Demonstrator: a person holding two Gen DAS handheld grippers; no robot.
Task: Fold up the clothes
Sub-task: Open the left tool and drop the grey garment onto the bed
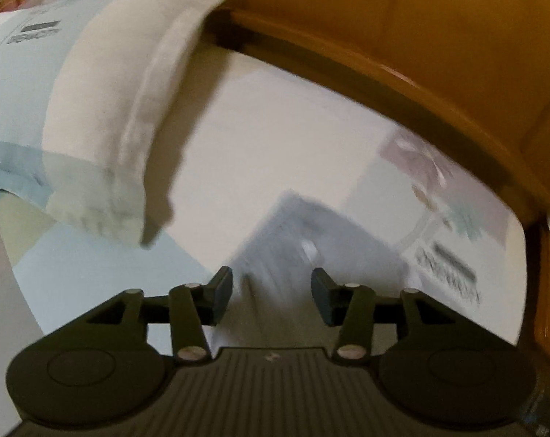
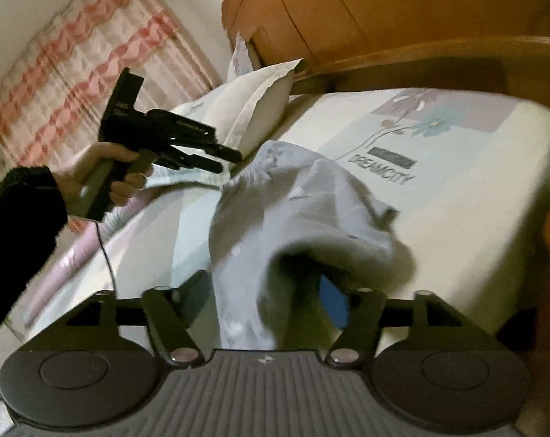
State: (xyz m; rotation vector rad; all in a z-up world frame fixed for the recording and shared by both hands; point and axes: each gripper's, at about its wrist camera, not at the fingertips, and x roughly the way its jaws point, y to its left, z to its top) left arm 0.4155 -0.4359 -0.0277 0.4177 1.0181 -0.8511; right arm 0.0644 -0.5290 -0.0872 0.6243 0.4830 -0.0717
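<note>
A pale grey-blue garment with a gathered elastic waistband lies crumpled on the bed sheet. In the left wrist view it is a blurred grey patch just beyond the fingers. My left gripper is open, with a clear gap between its pads. From the right wrist view that left gripper hovers at the waistband end, held by a hand in a dark sleeve. My right gripper stands wide open at the garment's near end. Cloth hangs loose between its fingers without being pressed.
A white and pale blue pillow leans at the head of the bed. The orange-brown wooden headboard curves behind it. A pink checked curtain hangs at the left. The mattress drops off at the right edge.
</note>
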